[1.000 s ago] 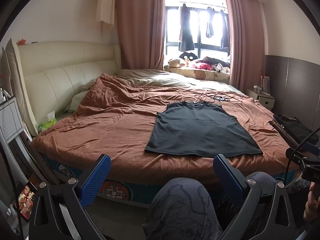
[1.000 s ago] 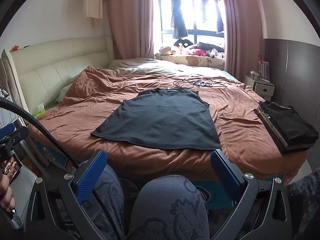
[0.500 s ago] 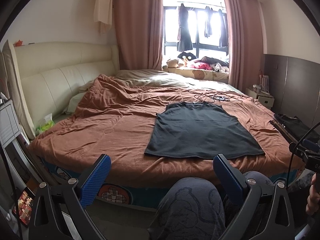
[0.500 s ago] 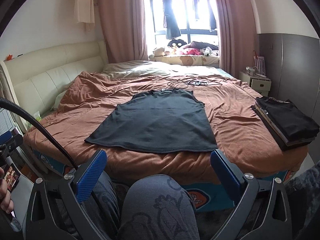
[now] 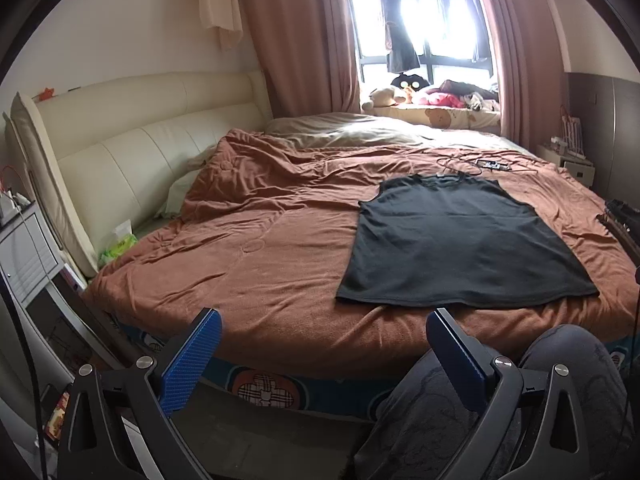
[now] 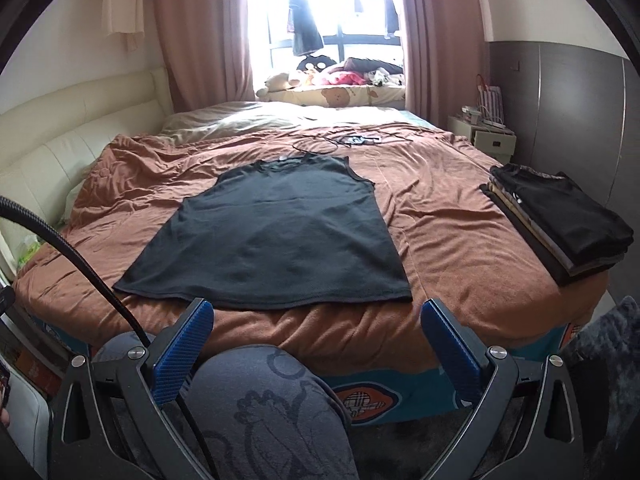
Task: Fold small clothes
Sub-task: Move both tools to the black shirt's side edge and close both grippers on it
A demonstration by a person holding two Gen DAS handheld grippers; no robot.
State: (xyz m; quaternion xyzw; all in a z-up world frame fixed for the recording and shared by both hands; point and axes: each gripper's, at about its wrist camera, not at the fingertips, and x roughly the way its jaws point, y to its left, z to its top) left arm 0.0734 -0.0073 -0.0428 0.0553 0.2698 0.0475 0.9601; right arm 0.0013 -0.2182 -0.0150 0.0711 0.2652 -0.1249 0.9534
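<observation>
Right wrist view | vest point(image 6: 276, 232) flat on bed point(image 6: 452, 248), hem nearest | stack point(image 6: 560, 224) right of vest | left gripper point(image 5: 320, 354), right gripper point(image 6: 316, 340) both gape, empty, short of hem | risk: pinching blanket point(image 5: 260, 240) with hem drags vest askew

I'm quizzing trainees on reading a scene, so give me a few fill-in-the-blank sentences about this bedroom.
1. The black sleeveless top lies spread flat on the ____ blanket.
2. A stack of folded clothes sits near the bed's ____ edge, as the right wrist view shows it.
3. The left tool and the right tool both have their jaws ____.
4. Behind the bed, stuffed toys rest on the sill under the ____.

Missing words: brown; right; open; window
</observation>
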